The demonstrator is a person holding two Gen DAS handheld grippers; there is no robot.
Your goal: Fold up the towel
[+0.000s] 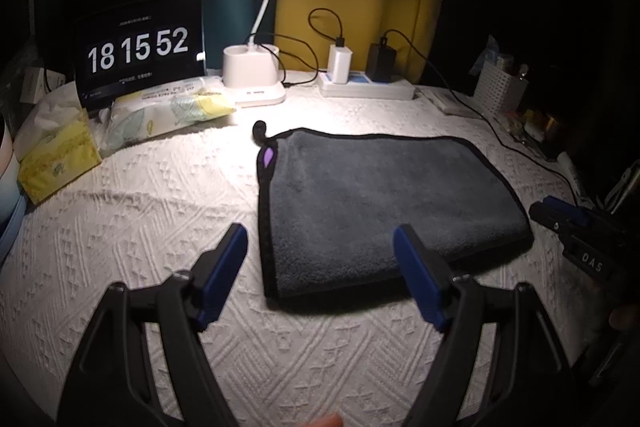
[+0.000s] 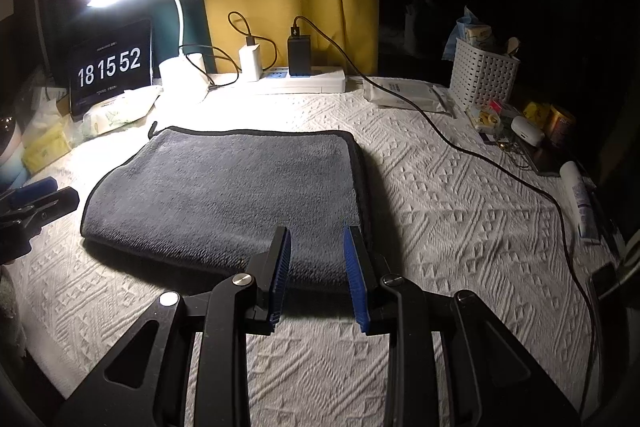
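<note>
A grey towel (image 1: 384, 203) with black trim lies folded flat on the white textured cloth; it also shows in the right wrist view (image 2: 232, 195). A hanging loop and purple tag (image 1: 268, 157) sit at its far left corner. My left gripper (image 1: 320, 251) is open and empty, hovering over the towel's near left edge. My right gripper (image 2: 316, 255) is open and empty, its blue pads above the towel's near right corner. The right gripper appears in the left wrist view (image 1: 568, 223) beside the towel's right edge. The left gripper appears in the right wrist view (image 2: 36, 203) left of the towel.
A lit desk lamp (image 1: 256, 75), clock tablet (image 1: 140, 51), wipes pack (image 1: 168, 107) and tissue box (image 1: 56, 159) stand at the back left. A power strip (image 1: 368, 87) with chargers is behind. A black cable (image 2: 500, 167), white basket (image 2: 484, 75) and small items lie at right.
</note>
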